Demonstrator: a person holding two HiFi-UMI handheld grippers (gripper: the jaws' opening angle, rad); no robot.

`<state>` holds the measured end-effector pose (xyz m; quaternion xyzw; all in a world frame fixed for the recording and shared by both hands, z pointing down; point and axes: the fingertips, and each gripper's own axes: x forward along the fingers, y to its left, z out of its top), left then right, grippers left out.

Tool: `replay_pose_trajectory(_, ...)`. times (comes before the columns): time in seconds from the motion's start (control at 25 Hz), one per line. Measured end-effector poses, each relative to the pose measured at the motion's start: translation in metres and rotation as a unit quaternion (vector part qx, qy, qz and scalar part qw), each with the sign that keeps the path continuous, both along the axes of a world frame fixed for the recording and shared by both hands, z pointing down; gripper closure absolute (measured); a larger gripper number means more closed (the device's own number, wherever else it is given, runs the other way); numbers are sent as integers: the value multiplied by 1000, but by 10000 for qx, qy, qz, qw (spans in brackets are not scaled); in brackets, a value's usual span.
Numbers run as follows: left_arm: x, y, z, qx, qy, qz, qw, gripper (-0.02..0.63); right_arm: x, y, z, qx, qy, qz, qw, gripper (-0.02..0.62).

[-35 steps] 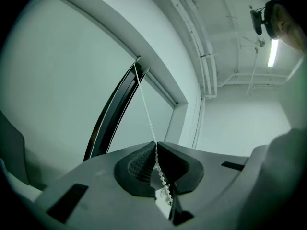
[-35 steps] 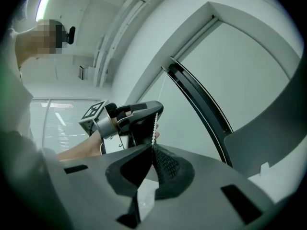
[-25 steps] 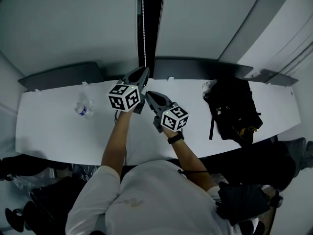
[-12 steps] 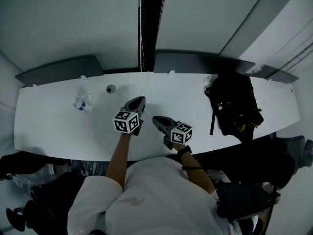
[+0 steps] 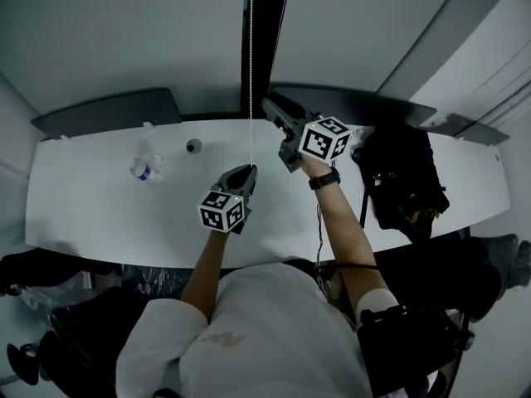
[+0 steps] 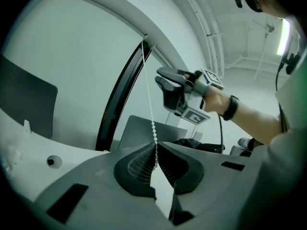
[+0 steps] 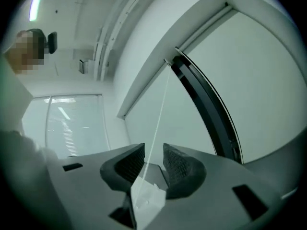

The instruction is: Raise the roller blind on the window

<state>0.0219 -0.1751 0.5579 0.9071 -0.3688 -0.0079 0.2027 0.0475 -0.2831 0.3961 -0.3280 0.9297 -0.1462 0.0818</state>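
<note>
Item: thin white beaded pull chain [image 5: 250,73], hanging straight down in front of the dark vertical window strip [image 5: 265,31] between two lowered pale grey roller blinds [image 5: 108,40]. Its lower end is gripped by the left gripper [image 5: 248,172]. In the left gripper view the two black ribbed pads [image 6: 136,163] are clamped together on the chain [image 6: 150,114], which enters the left gripper [image 6: 155,146] from above at the meeting point of the tips. The right gripper [image 5: 268,104] is higher up and just to the right of the chain. In the right gripper view its jaws stand apart and the chain [image 7: 160,114] runs through the gap of the right gripper [image 7: 153,152], nearer the left-hand pad [image 7: 128,164]; contact cannot be told. Pose: left forearm low over the long white table [image 5: 83,214], gripper tilted up toward the window; right arm stretched forward and raised, a dark wristband [image 5: 323,178] on the wrist. Also on the table: a clear plastic water bottle [image 5: 145,171] at left and a black backpack [image 5: 402,181] at right.
</note>
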Motion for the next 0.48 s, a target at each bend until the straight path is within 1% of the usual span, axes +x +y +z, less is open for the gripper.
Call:
replay_pose_trajectory(0.12,5,4,-3,0,-56,3,10000,597,-16,-33,-26,-126,-243,-113,9996,492)
replay_pose_trajectory(0.24,5,6,-7,-5,-65,9,10000,596,-29,-56,-47,-212,-467,-207,9985,492)
replay_pose_trajectory(0.48,6,11,-11,47,-73,54,9999,597,-42,-76,-73,-315,-589,-325,9972,495)
